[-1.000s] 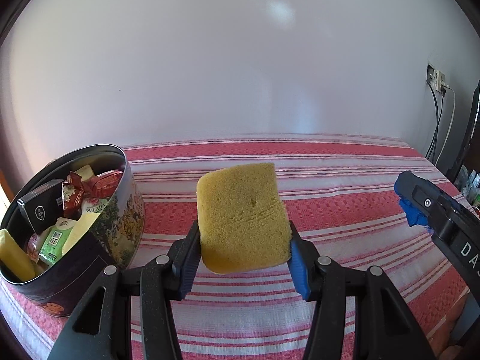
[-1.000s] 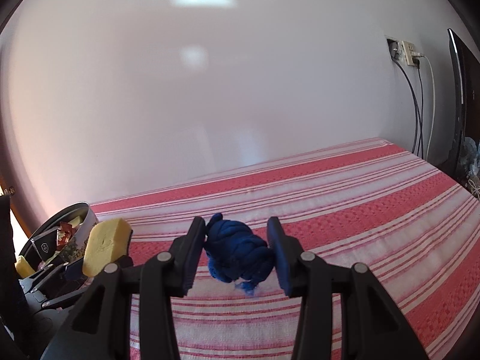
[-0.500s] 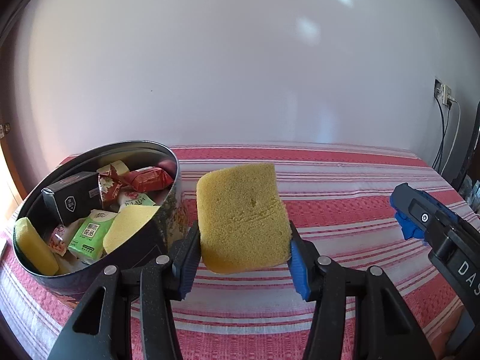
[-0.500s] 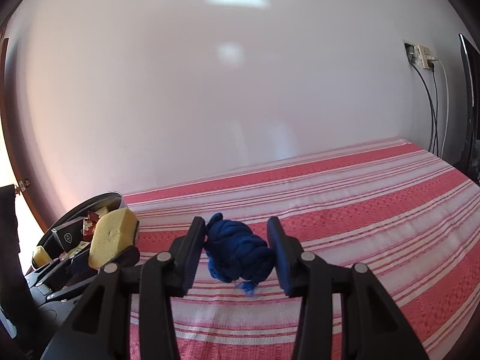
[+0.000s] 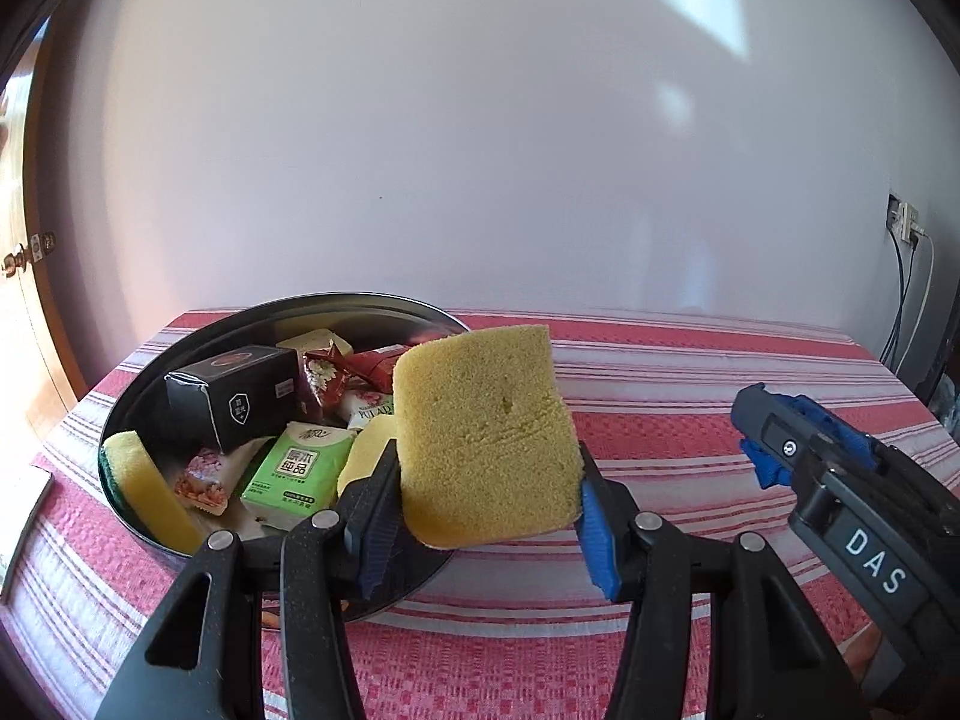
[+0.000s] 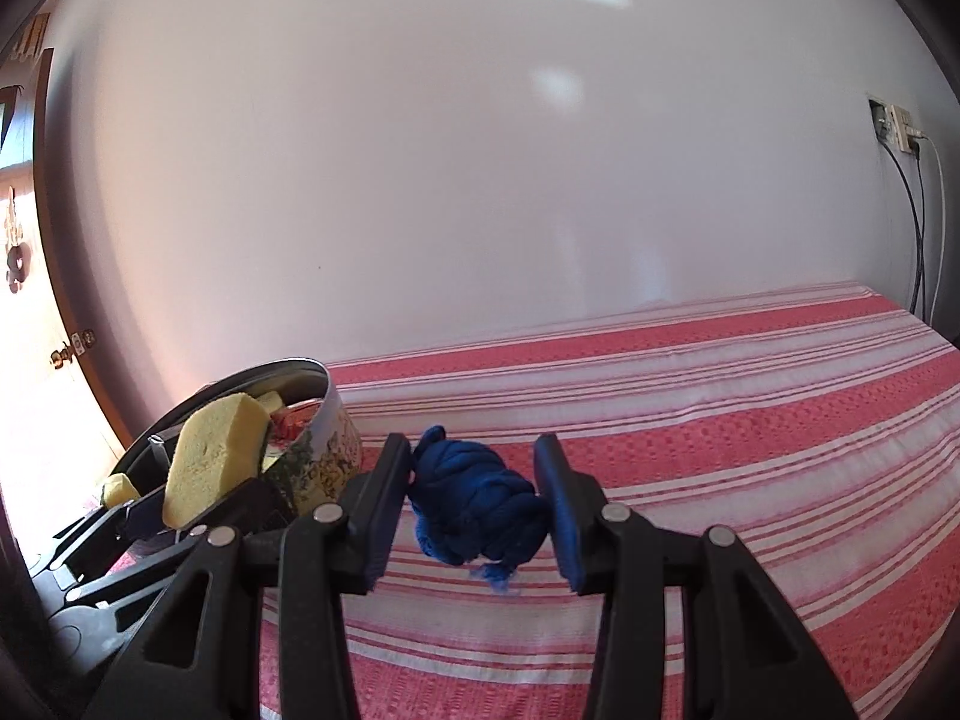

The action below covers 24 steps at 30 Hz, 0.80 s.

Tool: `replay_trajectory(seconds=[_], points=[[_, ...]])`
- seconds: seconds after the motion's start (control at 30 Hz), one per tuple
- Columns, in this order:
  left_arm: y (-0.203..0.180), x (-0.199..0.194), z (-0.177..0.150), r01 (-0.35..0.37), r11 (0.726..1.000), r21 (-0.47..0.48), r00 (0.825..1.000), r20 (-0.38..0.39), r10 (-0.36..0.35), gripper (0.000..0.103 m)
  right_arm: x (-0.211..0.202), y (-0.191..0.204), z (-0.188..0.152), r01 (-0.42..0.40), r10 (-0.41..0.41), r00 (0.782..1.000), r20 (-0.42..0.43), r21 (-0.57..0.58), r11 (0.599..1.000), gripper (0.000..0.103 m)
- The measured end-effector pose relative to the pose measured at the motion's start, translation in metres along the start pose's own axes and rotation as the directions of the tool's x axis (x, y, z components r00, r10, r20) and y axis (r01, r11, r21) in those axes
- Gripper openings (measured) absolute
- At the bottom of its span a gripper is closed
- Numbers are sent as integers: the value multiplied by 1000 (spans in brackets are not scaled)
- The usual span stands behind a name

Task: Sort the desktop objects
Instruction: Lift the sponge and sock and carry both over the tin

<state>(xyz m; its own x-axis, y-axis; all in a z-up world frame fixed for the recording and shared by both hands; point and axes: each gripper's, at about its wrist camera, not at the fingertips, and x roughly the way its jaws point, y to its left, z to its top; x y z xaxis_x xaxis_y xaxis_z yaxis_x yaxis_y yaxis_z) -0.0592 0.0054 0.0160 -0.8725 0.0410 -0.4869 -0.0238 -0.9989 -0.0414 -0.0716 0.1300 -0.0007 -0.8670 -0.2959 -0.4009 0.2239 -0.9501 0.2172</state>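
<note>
My left gripper point(image 5: 483, 516) is shut on a yellow sponge point(image 5: 486, 438), held in the air at the right rim of a round dark tin point(image 5: 138, 396). The tin holds several packets, a black box point(image 5: 231, 402), a green tissue pack point(image 5: 297, 474) and another sponge point(image 5: 144, 492). My right gripper point(image 6: 474, 510) is shut on a knotted blue cloth point(image 6: 474, 504), above the red striped tablecloth point(image 6: 720, 432). In the right wrist view the left gripper's sponge point(image 6: 210, 456) sits in front of the tin point(image 6: 324, 444). The right gripper point(image 5: 798, 450) shows at the right of the left wrist view.
A white wall runs behind the table. A wall socket point(image 6: 894, 126) with cables hangs at the far right. A wooden door point(image 6: 36, 324) stands at the left. The tablecloth point(image 5: 690, 378) stretches bare to the right of the tin.
Both grippers have moved left toward the tin with their loads. The tin has shifted from the left edge toward the centre of the left wrist view, now partly behind the sponge.
</note>
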Motion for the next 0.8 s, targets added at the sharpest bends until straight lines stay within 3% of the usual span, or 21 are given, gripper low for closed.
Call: replay_trajectory(seconds=[0.27, 0.53, 0.8], points=[[35, -17, 16, -19, 999, -49, 999, 46, 22, 54, 17, 44, 12, -85, 85, 996, 3, -10, 996, 44], [88, -13, 35, -124, 986, -114, 990, 54, 131, 54, 46, 104, 24, -173, 173, 985, -13, -57, 983, 44], [134, 11, 43, -239, 959, -153, 970, 6, 243, 54, 78, 139, 36, -194, 192, 981, -35, -50, 980, 44]])
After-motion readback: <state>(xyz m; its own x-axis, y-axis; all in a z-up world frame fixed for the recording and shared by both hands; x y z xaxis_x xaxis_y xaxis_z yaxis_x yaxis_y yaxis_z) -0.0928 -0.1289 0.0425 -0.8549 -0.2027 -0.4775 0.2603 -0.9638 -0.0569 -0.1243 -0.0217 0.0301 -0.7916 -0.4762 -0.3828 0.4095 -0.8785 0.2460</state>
